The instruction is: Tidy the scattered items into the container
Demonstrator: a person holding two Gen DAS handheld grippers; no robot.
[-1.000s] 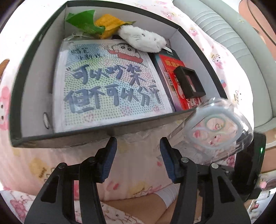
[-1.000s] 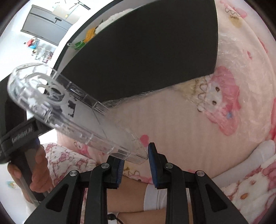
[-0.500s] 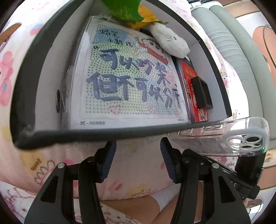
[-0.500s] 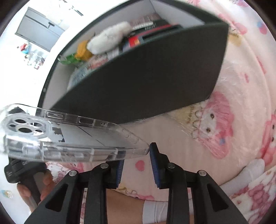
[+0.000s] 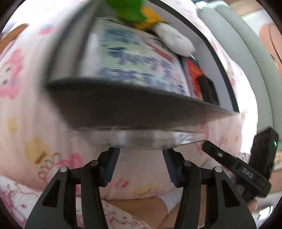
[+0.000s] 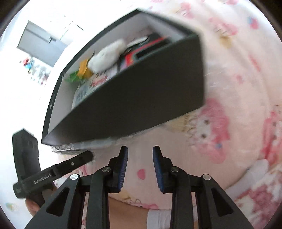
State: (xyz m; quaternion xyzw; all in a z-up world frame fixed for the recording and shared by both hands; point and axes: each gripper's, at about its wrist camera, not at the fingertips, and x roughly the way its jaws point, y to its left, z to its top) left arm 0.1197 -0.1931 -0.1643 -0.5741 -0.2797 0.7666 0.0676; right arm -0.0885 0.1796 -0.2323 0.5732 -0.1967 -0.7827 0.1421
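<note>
The left tool (image 5: 140,155) points down at the near wall of the black container (image 5: 123,105), which sits on a bed cover (image 5: 35,123) printed with pink cartoon figures. Its jaws stand wide and have just been closing. The clear phone case (image 5: 141,138) lies edge-on across the view, just past both fingertips and against the foot of the container's near wall. It reaches further left and right than the gap between the jaws. The picture is smeared here, so it seems the pads are not pressing on it, though whether the tips touch it I cannot tell.

The right tool (image 6: 140,155) is near the container's right corner. Its jaws have just been opening and now stand a moderate gap apart, with only bed cover showing between them. From the right wrist view, the case peeks out at the container's near left corner, beside one finger of the left tool.

Inside the container lie a large printed sheet (image 5: 134,63) on the left, a red packet (image 5: 193,74) on the right, a white plush toy (image 5: 174,42) at the far side, and green and yellow wrappers (image 5: 134,10) in the far corner.
</note>
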